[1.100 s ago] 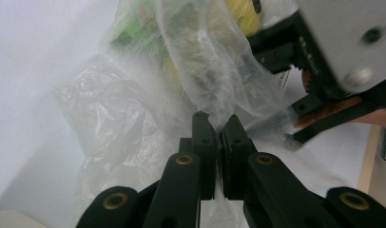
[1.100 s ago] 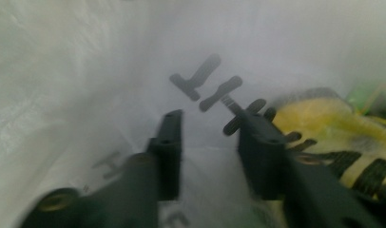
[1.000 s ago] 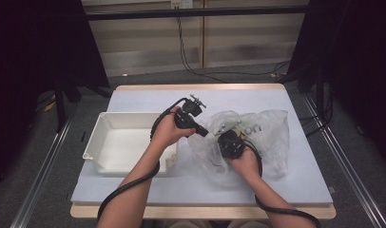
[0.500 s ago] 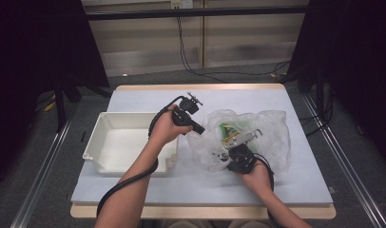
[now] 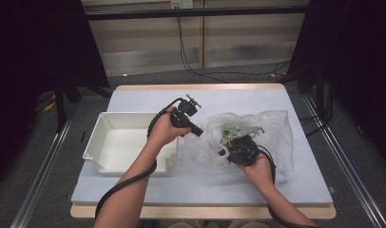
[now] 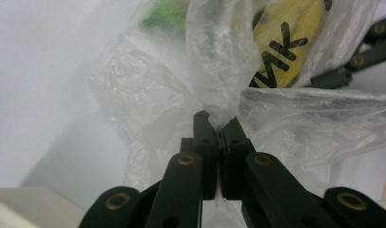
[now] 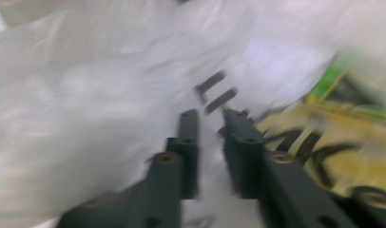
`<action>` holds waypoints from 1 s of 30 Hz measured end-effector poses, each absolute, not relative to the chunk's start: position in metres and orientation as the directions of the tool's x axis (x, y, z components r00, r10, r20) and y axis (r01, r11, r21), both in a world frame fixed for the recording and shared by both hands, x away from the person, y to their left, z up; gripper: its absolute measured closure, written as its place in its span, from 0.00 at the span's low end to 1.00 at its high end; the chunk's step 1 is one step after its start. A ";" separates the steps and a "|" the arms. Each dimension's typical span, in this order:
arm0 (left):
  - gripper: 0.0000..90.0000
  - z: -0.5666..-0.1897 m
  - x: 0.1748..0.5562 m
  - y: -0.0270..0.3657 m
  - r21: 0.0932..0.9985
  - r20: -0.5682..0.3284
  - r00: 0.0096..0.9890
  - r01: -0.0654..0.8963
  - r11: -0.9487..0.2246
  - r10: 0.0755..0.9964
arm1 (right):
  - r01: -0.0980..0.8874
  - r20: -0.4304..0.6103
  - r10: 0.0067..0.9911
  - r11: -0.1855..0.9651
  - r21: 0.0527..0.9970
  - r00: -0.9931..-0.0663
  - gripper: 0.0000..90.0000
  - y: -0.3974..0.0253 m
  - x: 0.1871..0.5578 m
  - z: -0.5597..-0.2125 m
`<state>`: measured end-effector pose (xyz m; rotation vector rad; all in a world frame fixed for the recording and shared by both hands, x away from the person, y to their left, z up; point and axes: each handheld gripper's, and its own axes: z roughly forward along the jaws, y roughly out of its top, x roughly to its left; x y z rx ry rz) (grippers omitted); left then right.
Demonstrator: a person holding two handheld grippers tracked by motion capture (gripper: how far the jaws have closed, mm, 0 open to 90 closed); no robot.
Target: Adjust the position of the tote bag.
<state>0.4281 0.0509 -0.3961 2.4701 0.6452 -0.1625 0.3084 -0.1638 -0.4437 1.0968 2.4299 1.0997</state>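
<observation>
Where clear plastic bag (image 5: 257, 137) lies crumpled at centre-right of high view, fold of film is pinched between closed jaws of left gripper (image 6: 218, 124). Yellow packet (image 6: 288, 40) seen inside bag. Right gripper (image 7: 211, 118) held with jaws apart, against film. White tray (image 5: 116, 142) noted at left-centre.

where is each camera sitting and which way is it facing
High view: above the person's side, looking forward and down at the table, tray and plastic bag; both forearms show.
Left gripper view: on the left hand-held gripper, looking along its shut jaws pinching the bag.
Right gripper view: on the right hand-held gripper, blurred, jaws slightly apart, facing the bag.
Shared: the bag's yellow packet.
</observation>
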 end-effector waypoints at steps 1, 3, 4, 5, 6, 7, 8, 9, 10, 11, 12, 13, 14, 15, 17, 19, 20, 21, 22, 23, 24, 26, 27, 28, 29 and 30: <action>0.98 -0.396 0.429 0.053 0.497 -0.251 0.879 0.476 -0.725 0.405 | 0.526 0.053 0.736 0.428 0.735 -0.675 0.75 -0.162 0.312 -0.441; 0.98 -0.397 0.429 0.055 0.503 -0.250 0.879 0.477 -0.721 0.407 | 0.526 0.032 0.751 0.431 0.733 -0.660 0.71 -0.160 0.320 -0.439; 0.98 -0.397 0.428 0.056 0.500 -0.246 0.877 0.479 -0.721 0.412 | 0.527 0.026 0.755 0.432 0.732 -0.655 0.65 -0.157 0.326 -0.440; 0.98 -0.398 0.429 0.056 0.502 -0.250 0.878 0.478 -0.720 0.408 | 0.525 0.022 0.756 0.432 0.733 -0.654 0.58 -0.155 0.331 -0.443; 0.98 -0.398 0.429 0.056 0.500 -0.255 0.875 0.483 -0.719 0.411 | 0.526 0.020 0.758 0.432 0.732 -0.651 0.53 -0.154 0.334 -0.445; 0.98 -0.399 0.429 0.056 0.500 -0.258 0.877 0.481 -0.721 0.406 | 0.523 0.010 0.760 0.437 0.732 -0.650 0.48 -0.152 0.339 -0.448; 0.98 -0.401 0.429 0.055 0.503 -0.257 0.879 0.477 -0.721 0.402 | 0.520 0.014 0.760 0.431 0.737 -0.649 0.43 -0.150 0.342 -0.451; 0.98 -0.402 0.429 0.054 0.509 -0.258 0.878 0.479 -0.715 0.404 | 0.509 0.010 0.756 0.431 0.745 -0.655 0.40 -0.147 0.346 -0.454; 0.98 -0.402 0.429 0.054 0.507 -0.258 0.877 0.479 -0.716 0.404 | 0.498 -0.014 0.756 0.444 0.745 -0.654 0.38 -0.144 0.347 -0.455; 0.98 -0.402 0.429 0.054 0.510 -0.261 0.878 0.478 -0.715 0.400 | 0.495 -0.033 0.759 0.456 0.740 -0.650 0.37 -0.141 0.348 -0.457; 0.98 -0.402 0.429 0.053 0.512 -0.265 0.875 0.484 -0.710 0.406 | 0.489 -0.054 0.760 0.469 0.735 -0.648 0.35 -0.138 0.350 -0.459; 0.98 -0.401 0.430 0.053 0.508 -0.263 0.876 0.482 -0.713 0.405 | 0.492 -0.043 0.755 0.469 0.733 -0.654 0.34 -0.135 0.352 -0.464; 0.98 -0.400 0.430 0.053 0.504 -0.263 0.877 0.481 -0.718 0.403 | 0.483 -0.050 0.745 0.480 0.732 -0.665 0.34 -0.133 0.353 -0.467; 0.98 -0.400 0.431 0.053 0.506 -0.260 0.879 0.477 -0.719 0.400 | 0.479 -0.066 0.744 0.493 0.727 -0.665 0.33 -0.131 0.354 -0.470; 0.98 -0.398 0.432 0.054 0.508 -0.259 0.877 0.479 -0.716 0.404 | 0.488 -0.070 0.746 0.501 0.715 -0.663 0.33 -0.130 0.356 -0.476; 0.98 -0.398 0.433 0.055 0.510 -0.255 0.876 0.482 -0.712 0.410 | 0.502 -0.068 0.749 0.505 0.702 -0.659 0.41 -0.131 0.359 -0.481; 0.98 -0.398 0.434 0.055 0.512 -0.250 0.880 0.474 -0.717 0.404 | 0.505 -0.062 0.741 0.514 0.693 -0.669 0.45 -0.131 0.359 -0.483; 0.98 -0.398 0.435 0.056 0.510 -0.255 0.878 0.478 -0.715 0.406 | 0.518 -0.026 0.743 0.491 0.701 -0.669 0.54 -0.133 0.359 -0.484; 0.98 -0.397 0.436 0.056 0.505 -0.251 0.879 0.477 -0.720 0.406 | 0.542 0.024 0.747 0.459 0.704 -0.664 0.62 -0.136 0.359 -0.484; 0.98 -0.398 0.436 0.055 0.511 -0.250 0.876 0.480 -0.713 0.411 | 0.539 0.017 0.747 0.462 0.704 -0.664 0.73 -0.137 0.357 -0.484; 0.98 -0.398 0.436 0.054 0.514 -0.245 0.874 0.483 -0.709 0.419 | 0.543 0.025 0.740 0.470 0.696 -0.672 0.84 -0.138 0.355 -0.482; 0.98 -0.398 0.437 0.053 0.514 -0.238 0.876 0.480 -0.711 0.419 | 0.562 0.055 0.727 0.478 0.674 -0.685 0.97 -0.142 0.351 -0.479; 0.98 -0.397 0.439 0.052 0.512 -0.230 0.880 0.472 -0.718 0.414 | 0.574 0.075 0.729 0.467 0.673 -0.681 0.99 -0.143 0.349 -0.479; 0.98 -0.397 0.439 0.050 0.507 -0.221 0.879 0.474 -0.720 0.422 | 0.576 0.075 0.729 0.467 0.671 -0.680 1.00 -0.145 0.346 -0.479; 0.99 -0.398 0.441 0.049 0.498 -0.211 0.881 0.469 -0.729 0.423 | 0.585 0.095 0.726 0.461 0.668 -0.681 1.00 -0.146 0.342 -0.479; 0.99 -0.399 0.444 0.048 0.491 -0.210 0.882 0.469 -0.734 0.423 | 0.589 0.094 0.730 0.460 0.664 -0.677 1.00 -0.148 0.337 -0.478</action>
